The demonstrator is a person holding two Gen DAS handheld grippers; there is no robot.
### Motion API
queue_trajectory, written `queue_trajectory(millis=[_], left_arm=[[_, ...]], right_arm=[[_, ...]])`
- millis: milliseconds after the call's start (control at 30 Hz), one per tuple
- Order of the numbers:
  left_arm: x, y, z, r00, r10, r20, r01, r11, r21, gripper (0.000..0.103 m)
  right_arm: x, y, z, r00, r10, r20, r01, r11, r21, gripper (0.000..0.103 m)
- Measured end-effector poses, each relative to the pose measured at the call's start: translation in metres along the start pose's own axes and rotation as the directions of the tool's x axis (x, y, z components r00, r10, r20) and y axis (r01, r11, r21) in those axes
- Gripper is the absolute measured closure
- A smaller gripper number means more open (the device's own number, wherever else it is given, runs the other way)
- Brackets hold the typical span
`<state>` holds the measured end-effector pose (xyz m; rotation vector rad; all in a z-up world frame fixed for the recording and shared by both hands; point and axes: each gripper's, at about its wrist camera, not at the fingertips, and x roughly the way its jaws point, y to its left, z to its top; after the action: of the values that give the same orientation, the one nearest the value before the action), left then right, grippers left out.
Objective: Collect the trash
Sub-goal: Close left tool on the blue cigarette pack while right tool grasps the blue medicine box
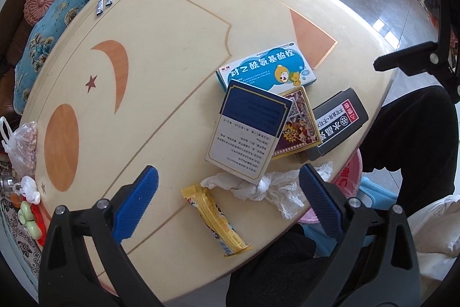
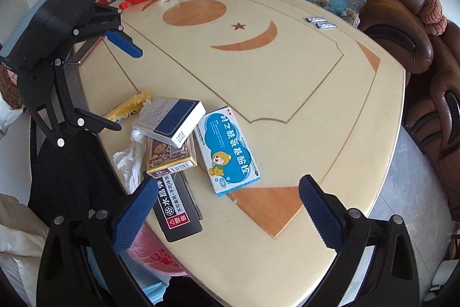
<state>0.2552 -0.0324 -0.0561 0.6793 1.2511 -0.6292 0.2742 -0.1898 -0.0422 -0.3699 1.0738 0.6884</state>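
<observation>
Trash lies in a heap near the edge of the cream table: a white-and-navy box on top, a blue cartoon medicine box, a yellow-rimmed patterned box, a black box, crumpled white tissue and a yellow snack wrapper. My left gripper is open and empty, hovering over wrapper and tissue. My right gripper is open and empty, above the black box and the blue medicine box. The left gripper also shows in the right wrist view, open.
Two small foil packets lie at the far side. A plastic bag of nuts, a small white bag and toys sit at one end. A pink bin stands under the table edge. A brown sofa with cushions borders the table.
</observation>
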Motion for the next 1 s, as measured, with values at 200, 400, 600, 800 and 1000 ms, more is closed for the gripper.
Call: queue_trajectory(millis=[200,400,600,800,1000], left_arm=[[0.013,-0.006,0.008,1.000,-0.018,0.009,0.017,0.996,0.087,0.007],[0.027,-0.011,0.015,0.999,-0.035,-0.002,0.035,0.988,0.149,0.007],[0.041,-0.007,0.023,0.998,-0.066,-0.021,0.069,0.984,0.167,0.007],[0.052,-0.006,0.027,0.996,-0.082,-0.029,0.086,0.976,0.200,0.007],[0.060,0.000,0.031,0.991,-0.130,-0.035,0.134,0.970,0.204,0.007]], right_arm=[[0.033,-0.002,0.000,0.997,0.034,-0.068,-0.036,0.999,-0.033,0.007],[0.056,-0.003,0.002,0.992,0.054,-0.111,-0.061,0.996,-0.059,0.007],[0.078,-0.007,0.006,0.985,0.068,-0.160,-0.082,0.993,-0.080,0.007],[0.098,-0.007,0.008,0.976,0.070,-0.206,-0.095,0.989,-0.113,0.007],[0.114,-0.009,0.012,0.971,0.076,-0.227,-0.109,0.984,-0.140,0.007]])
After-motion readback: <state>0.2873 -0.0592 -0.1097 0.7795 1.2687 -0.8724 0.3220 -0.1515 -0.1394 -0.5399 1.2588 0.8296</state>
